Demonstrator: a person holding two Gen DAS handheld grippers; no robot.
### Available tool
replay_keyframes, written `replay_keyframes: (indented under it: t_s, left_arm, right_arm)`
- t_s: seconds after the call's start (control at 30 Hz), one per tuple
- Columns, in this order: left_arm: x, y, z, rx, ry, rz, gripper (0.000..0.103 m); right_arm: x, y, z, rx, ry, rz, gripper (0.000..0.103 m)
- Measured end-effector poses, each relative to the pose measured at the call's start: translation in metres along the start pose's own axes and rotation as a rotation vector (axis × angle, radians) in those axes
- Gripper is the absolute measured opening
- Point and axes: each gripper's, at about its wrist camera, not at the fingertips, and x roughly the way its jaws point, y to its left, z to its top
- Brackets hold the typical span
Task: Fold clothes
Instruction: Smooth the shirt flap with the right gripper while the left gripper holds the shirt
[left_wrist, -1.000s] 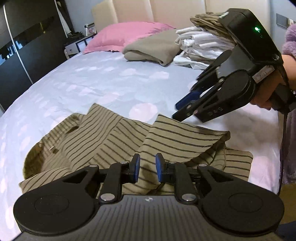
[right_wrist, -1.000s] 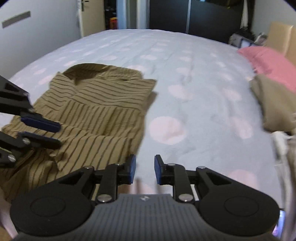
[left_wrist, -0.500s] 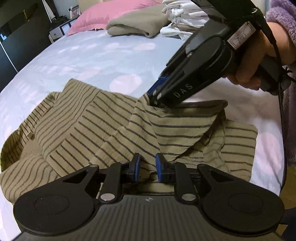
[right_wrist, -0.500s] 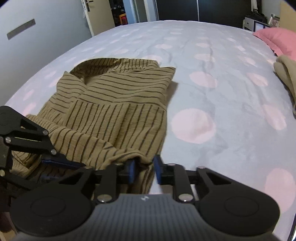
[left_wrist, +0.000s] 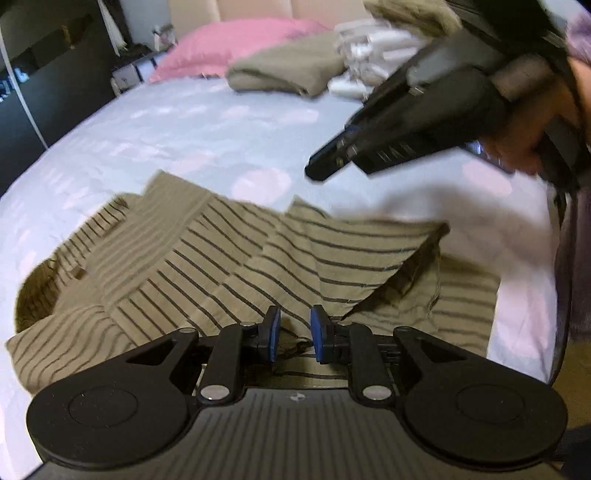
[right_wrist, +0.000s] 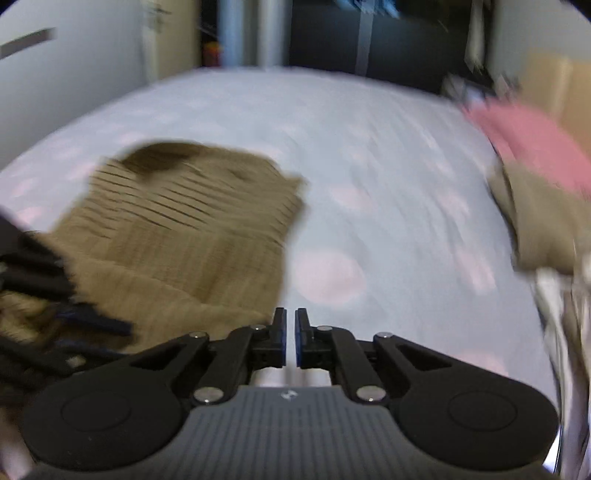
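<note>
We found the striped shirt (left_wrist: 229, 258) lying part-folded on the spotted bed (left_wrist: 184, 125), at its near edge. Our left gripper (left_wrist: 293, 328) hovered low over the shirt's near hem, jaws apart, nothing between them. Our right gripper (right_wrist: 290, 339) was lifted clear above the sheet beside the shirt, jaws nearly together and empty (view blurred). A pink pillow (left_wrist: 236, 40) and stacked laundry (left_wrist: 373, 48) lay near the headboard.
</note>
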Motion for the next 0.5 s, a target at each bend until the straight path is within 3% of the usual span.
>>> replay_keyframes:
  t_s: [0.13, 0.27, 0.5]
  left_arm:
    - [-0.022, 0.0, -0.005, -0.009, -0.032, 0.044, 0.016]
    - [-0.034, 0.005, -0.02, -0.043, 0.009, 0.094, 0.016]
    - [-0.043, 0.014, -0.061, -0.095, 0.12, 0.158, 0.016]
  right_arm:
    - [-0.02, 0.028, -0.003, -0.1, -0.055, 0.099, 0.007]
    - [-0.021, 0.051, -0.015, -0.185, -0.016, 0.147, 0.007]
    - [0.002, 0.07, -0.045, -0.261, 0.125, 0.18, 0.008]
